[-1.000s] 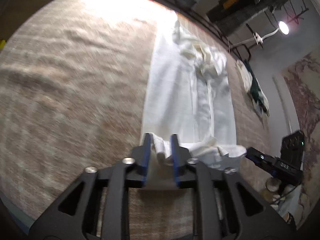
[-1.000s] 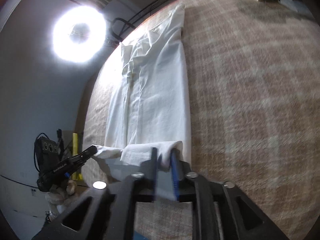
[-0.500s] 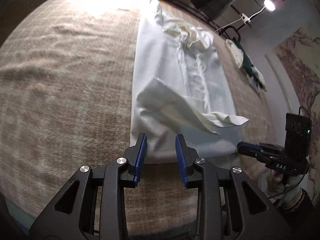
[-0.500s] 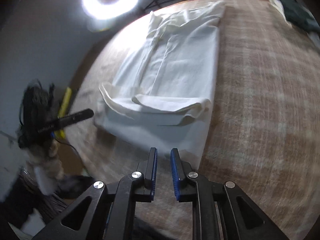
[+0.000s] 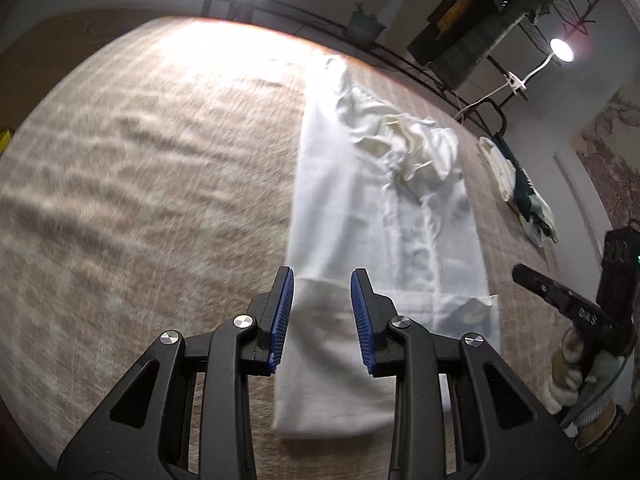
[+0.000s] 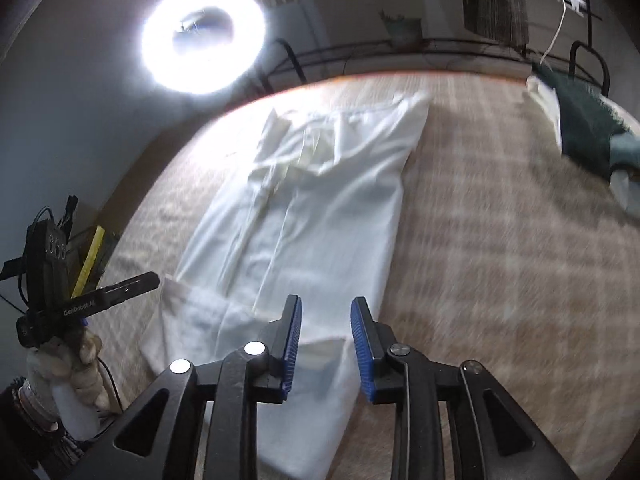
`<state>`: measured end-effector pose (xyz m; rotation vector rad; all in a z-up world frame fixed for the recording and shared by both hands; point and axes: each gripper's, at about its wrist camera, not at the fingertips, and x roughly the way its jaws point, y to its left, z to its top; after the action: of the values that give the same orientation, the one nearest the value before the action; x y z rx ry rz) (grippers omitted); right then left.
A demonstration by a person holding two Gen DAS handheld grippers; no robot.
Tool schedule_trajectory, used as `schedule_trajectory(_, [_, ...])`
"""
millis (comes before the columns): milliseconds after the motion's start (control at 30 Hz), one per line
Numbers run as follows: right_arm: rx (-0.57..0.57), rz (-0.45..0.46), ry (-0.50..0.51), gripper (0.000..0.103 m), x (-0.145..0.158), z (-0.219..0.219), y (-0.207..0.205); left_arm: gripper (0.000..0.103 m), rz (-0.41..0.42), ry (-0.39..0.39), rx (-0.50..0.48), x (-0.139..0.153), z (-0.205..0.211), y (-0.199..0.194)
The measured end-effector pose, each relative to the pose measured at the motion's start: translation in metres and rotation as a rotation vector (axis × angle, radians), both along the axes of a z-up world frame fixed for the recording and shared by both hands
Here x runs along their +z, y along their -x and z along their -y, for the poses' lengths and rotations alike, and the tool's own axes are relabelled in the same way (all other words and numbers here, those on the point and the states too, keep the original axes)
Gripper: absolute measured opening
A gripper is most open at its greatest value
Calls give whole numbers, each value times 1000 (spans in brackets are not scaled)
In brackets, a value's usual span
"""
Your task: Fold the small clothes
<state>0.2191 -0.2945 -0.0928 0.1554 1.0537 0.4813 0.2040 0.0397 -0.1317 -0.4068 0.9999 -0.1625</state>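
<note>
White shirt [image 5: 384, 248], long smooth folded strip

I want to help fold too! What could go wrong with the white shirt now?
Both grippers, left and right, are open, so nothing holds the white shirt. Its bottom flap might slide back open. The collar end looks bunched, so the next fold could come out lumpy.
</note>
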Motion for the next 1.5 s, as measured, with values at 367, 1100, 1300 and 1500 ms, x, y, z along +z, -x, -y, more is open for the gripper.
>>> schedule_trajectory(367, [-41,37,-34,33,2,22,-67,29,56,-49,-140,37,46,-38])
schedule_trajectory(1100, [-142,-85,-407,43,-83,69,-255,38,14,92,-196,-32,87,-232])
schedule_trajectory(1300, [-119,-104,-427,39,-87,64,-279,17,51,71,-195,-34,94,-230])
schedule_trajectory(1500, [-84,-80,-345,3,-81,45,-290,2,109,21,-134,-30,91,-225])
